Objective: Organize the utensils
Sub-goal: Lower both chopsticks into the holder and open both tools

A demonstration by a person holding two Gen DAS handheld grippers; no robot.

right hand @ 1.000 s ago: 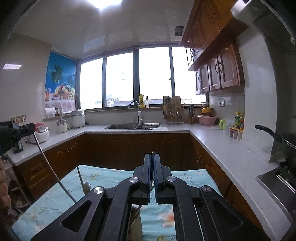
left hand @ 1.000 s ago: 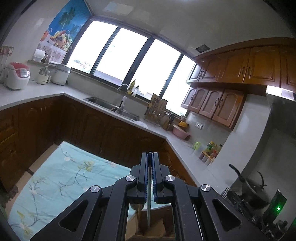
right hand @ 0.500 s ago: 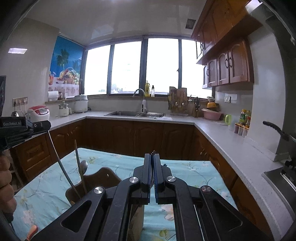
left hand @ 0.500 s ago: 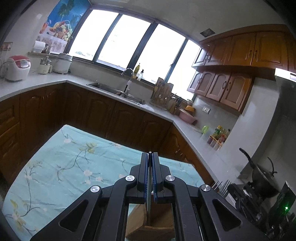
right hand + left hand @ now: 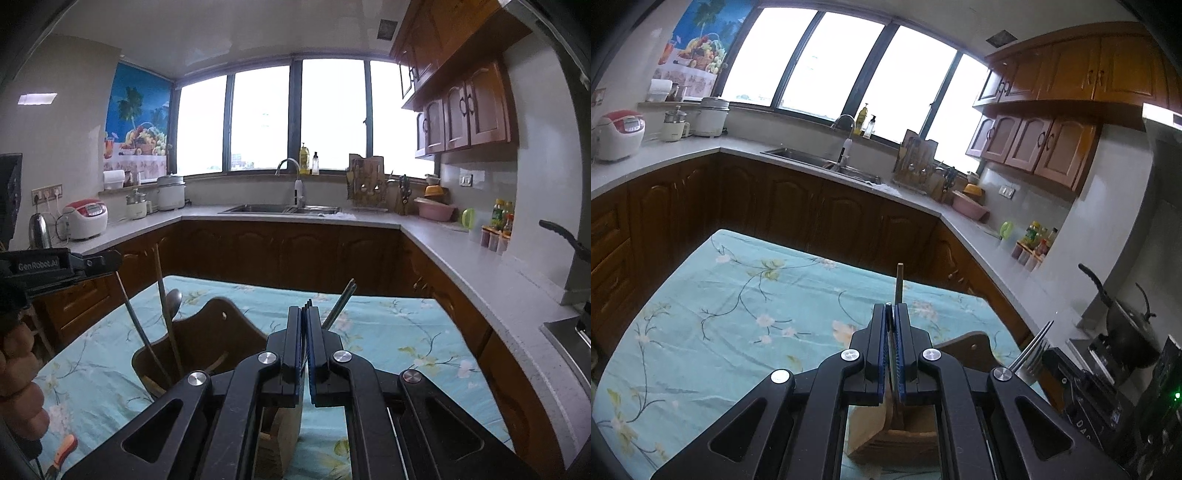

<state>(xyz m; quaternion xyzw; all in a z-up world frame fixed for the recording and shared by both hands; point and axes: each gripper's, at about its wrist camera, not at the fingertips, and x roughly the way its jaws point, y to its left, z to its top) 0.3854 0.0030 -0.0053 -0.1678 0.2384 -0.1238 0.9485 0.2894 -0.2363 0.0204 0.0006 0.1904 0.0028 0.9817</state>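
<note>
The left gripper (image 5: 894,314) is clamped with its jaws on a thin utensil (image 5: 899,280), held upright so its lower end can be dropped into the wooden holder (image 5: 897,432) directly beneath. The right gripper (image 5: 306,315) is likewise closed, apparently on a fork (image 5: 340,302) whose tines are seen slanting up past the jaws. In the right view, a spoon (image 5: 173,302) is stood in the holder's rounded compartment. Open flowered counter (image 5: 720,314) is left around the holder; the cloth's far edge is well apart.

Left hand-held gripper (image 5: 893,314) clamped on thin utensil (image 5: 898,282) above wooden holder (image 5: 897,432)
</note>
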